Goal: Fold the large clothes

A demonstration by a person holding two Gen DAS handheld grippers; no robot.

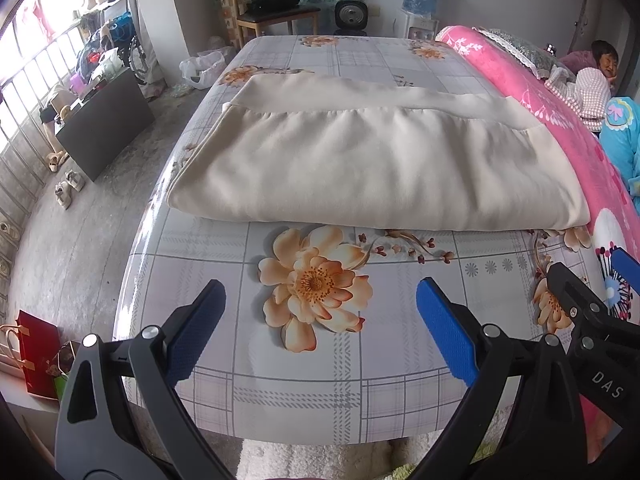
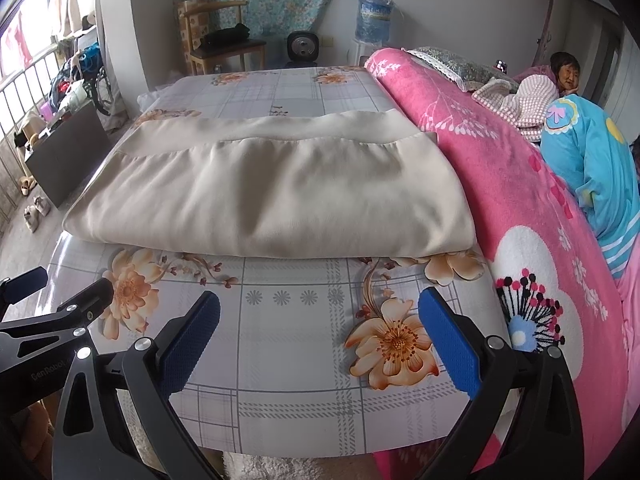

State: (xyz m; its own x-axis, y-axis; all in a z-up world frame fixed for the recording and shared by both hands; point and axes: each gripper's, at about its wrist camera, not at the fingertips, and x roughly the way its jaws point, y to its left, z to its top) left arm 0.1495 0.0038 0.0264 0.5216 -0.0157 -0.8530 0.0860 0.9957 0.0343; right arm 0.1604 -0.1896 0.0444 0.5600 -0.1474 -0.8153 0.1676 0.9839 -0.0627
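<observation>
On the floral table [image 1: 320, 380], the cream garment [image 1: 372, 168] lies mid-surface, folded flat into a wide rectangle, a band layer showing along its far edge, its right end touching the pink blanket [image 1: 560, 128]. Risk: a one-layer pinch at the near fold would peel the stack open; blanket could snag. Left gripper [image 1: 320, 332] and right gripper [image 2: 320, 336] hover short of it, both wide, empty.

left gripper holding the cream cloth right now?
No. The left gripper is open and empty above the flowered sheet, well short of the folded cream cloth.
</observation>
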